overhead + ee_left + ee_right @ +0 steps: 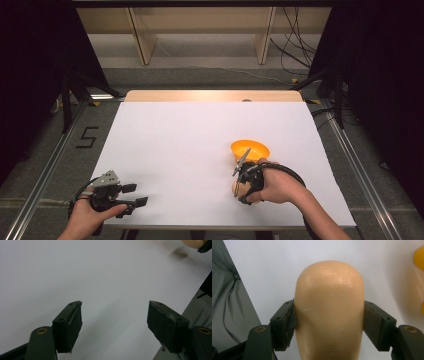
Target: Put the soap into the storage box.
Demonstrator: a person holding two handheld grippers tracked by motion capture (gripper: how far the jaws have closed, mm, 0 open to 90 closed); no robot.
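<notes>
From the high view I have the right tool (239, 186) in the lower right of the frame, just below the orange bowl (250, 149), which sits on the white tabletop (190, 145) right of centre. In the right gripper view my right tool (329, 322) is pinching a smooth peach-coloured rounded object (329, 307), its two black pads pressed against the object's left and right flanks, the domed end pointing away from the camera toward the upper middle of that frame. The object looks like an egg or a small loaf, though I cannot tell which. A sliver of the orange bowl (419, 255) shows at the right edge of that view, near the object but apart from it, and grey floor lies off the tabletop's edge at the left. In the high view the object (235, 187) peeks out as a pale spot at the tool's tip, close to the tabletop; I cannot tell whether it touches. My left tool (135, 196) is in the lower left of the high view, well apart from the bowl, held in the left hand (92, 216) near the tabletop's near edge. The left gripper view shows the left tool (115, 315) spread wide over bare white surface, nothing between the jaws, with the peach-coloured object (193, 243) far off in the upper right corner.
</notes>
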